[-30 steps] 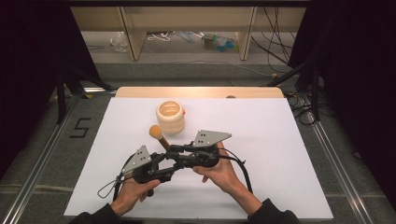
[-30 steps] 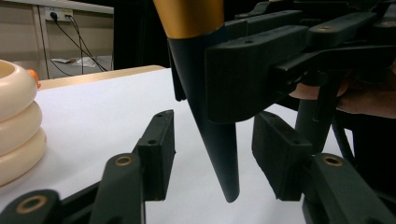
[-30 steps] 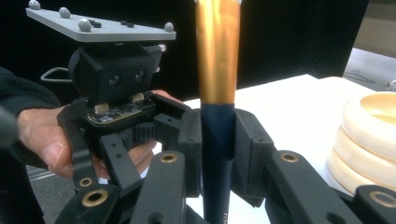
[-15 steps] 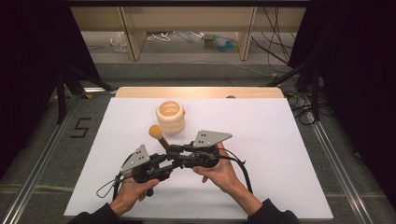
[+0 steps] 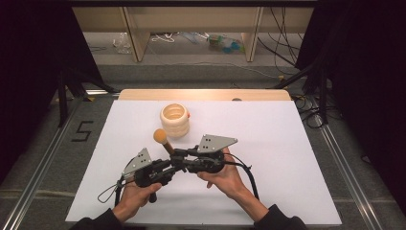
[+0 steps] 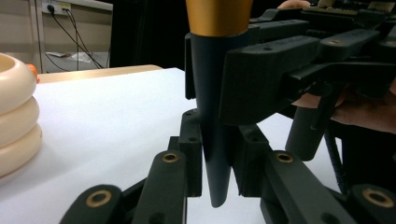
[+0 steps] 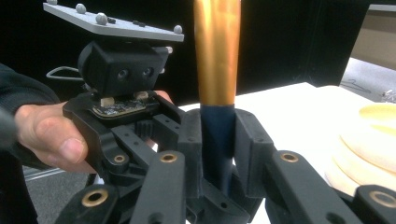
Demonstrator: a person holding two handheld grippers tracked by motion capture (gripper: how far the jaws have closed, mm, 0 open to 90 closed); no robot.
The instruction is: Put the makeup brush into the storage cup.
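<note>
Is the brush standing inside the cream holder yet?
No: the brush is clamped between both hand-held grippers, in front of the cream holder.

A lab or recording studio set up for filming tabletop work. At the centre of the high view stands a table [image 5: 287, 158] covered with a plain white sheet, its wooden edge [image 5: 201, 94] showing at the far side. Black curtains [image 5: 364, 72] hang at the left and right of the frame. Metal rails [image 5: 43, 158] run along the grey floor on both sides, with a taped number five [image 5: 82, 131] at middle left. Loose cables [image 5: 287, 48] and wooden shelving [image 5: 139, 33] lie across the top.
</note>
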